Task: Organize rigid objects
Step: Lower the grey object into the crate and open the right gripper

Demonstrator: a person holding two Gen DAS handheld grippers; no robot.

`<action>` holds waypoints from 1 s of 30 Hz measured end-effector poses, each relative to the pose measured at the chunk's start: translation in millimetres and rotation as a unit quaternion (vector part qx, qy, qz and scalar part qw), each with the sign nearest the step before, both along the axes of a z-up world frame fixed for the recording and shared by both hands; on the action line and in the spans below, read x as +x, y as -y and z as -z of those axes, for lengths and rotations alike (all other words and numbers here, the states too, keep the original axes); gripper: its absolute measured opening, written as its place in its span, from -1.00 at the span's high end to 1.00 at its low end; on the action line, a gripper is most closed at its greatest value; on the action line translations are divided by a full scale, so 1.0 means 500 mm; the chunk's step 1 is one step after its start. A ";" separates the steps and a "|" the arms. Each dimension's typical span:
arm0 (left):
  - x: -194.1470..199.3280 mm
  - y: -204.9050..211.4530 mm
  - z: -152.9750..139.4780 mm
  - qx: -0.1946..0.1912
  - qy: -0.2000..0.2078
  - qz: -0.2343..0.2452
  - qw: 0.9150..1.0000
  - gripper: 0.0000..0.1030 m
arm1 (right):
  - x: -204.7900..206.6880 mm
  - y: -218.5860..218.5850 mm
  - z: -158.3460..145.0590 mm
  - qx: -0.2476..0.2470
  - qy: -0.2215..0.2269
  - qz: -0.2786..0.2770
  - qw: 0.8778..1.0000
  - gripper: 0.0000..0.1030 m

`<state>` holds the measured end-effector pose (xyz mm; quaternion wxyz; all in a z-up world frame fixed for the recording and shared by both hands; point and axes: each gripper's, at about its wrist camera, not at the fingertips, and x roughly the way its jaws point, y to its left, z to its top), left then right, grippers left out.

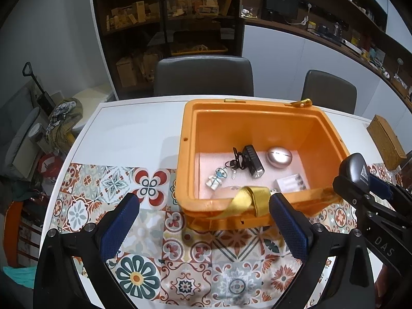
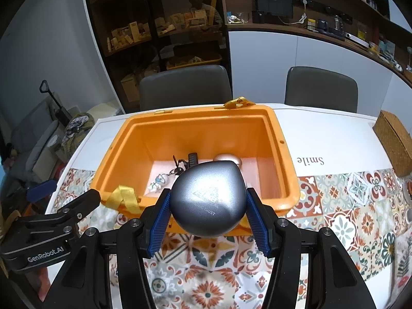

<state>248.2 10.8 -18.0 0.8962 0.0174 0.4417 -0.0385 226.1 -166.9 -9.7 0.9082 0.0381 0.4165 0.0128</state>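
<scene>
An orange box [image 1: 185,139] stands open on the table, seen too in the right wrist view [image 2: 288,159]. On its pale floor lie a black light [image 1: 253,161], a silver oval case [image 1: 279,155], a small figure keychain [image 1: 216,179] and a white battery holder [image 1: 291,184]. A yellow strap [image 1: 253,197] drapes over the near rim. My right gripper [image 2: 208,198] is shut on a rounded grey case [image 2: 208,198], held just before the box's near rim. My left gripper [image 1: 203,221] is open above the tiled mat, with nothing between its fingers.
A patterned tile mat [image 1: 180,270] covers the near part of the white table [image 1: 134,128]. A woven box [image 2: 394,146] sits at the table's right edge. Two grey chairs [image 1: 203,77] stand behind the table, with shelves beyond them.
</scene>
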 end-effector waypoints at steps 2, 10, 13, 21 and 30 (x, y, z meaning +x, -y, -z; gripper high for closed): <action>0.009 0.001 0.000 0.001 0.000 0.000 1.000 -0.99 | 0.008 0.000 0.001 -0.003 -0.002 -0.001 1.000 -0.10; 0.054 0.003 0.005 0.014 0.001 -0.003 1.000 -0.99 | 0.053 -0.003 0.001 -0.012 -0.011 -0.001 1.000 -0.10; 0.069 0.000 0.007 0.018 -0.001 -0.007 1.000 -0.99 | 0.067 -0.002 0.004 -0.007 -0.016 -0.001 1.000 -0.10; 0.093 -0.011 0.019 0.007 -0.013 -0.022 1.000 -0.99 | 0.118 -0.004 0.036 -0.014 -0.055 0.007 0.998 -0.10; 0.096 -0.015 0.029 0.011 -0.020 -0.026 0.999 -0.99 | 0.139 -0.013 0.058 -0.031 -0.069 0.013 0.997 -0.22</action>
